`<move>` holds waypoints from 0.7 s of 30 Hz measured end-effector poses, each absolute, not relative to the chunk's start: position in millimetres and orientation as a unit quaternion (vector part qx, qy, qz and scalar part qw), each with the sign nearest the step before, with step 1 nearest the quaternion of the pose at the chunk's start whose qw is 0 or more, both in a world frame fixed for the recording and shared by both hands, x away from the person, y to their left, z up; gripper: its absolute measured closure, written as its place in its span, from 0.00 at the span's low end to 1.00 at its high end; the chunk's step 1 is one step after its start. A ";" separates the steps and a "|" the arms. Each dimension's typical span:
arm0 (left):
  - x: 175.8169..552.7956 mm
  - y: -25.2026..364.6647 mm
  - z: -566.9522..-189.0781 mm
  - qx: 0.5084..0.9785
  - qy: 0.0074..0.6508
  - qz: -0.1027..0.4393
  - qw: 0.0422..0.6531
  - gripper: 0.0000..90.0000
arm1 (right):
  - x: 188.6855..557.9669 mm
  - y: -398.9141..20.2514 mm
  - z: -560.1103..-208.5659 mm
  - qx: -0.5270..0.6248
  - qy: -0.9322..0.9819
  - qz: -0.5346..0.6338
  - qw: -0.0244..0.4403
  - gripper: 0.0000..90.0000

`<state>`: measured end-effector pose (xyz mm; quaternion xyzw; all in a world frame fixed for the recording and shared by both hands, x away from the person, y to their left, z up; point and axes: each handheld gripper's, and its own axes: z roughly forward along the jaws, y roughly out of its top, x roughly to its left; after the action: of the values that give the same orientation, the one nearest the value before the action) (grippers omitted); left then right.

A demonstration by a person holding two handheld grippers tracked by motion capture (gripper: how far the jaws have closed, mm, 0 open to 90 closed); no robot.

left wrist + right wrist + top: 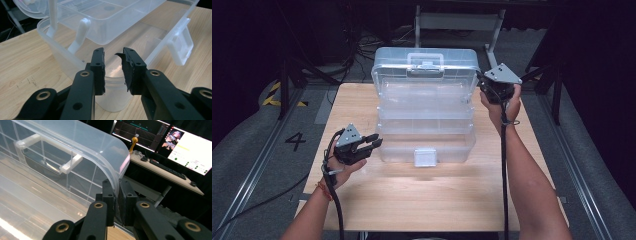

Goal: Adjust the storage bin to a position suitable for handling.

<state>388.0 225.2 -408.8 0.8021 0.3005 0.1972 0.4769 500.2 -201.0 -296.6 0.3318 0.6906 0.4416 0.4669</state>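
A clear plastic toolbox [427, 115] stands open on the wooden table [422, 200], its tiered trays spread out and its lid [424, 62] raised at the back. My right gripper [486, 87] is at the lid's right end. In the right gripper view, this gripper [117, 183] is shut on the lid's curved rim [110, 152], beside the white carry handle [47, 150]. My left gripper [374, 140] is at the box's lower left corner. In the left gripper view, this gripper [113, 56] is open, and the bottom tub's corner [113, 75] lies just beyond the jaws. The white latch [181, 47] hangs at the front.
Bare table surface lies in front of the box and to its left. Grey floor with rails and a "4" marking [295, 141] surrounds the table. In the right gripper view, a desk with lit monitors [185, 145] and a keyboard stands behind the box.
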 end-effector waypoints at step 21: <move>367.6 255.8 -406.6 0.810 0.324 0.231 0.432 0.40 | 518.1 -205.5 -289.1 0.332 0.704 0.446 0.441 0.95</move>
<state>367.6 255.8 -406.6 0.8096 0.3235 0.2312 0.4319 518.1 -205.5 -289.1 0.3324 0.7044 0.4462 0.4408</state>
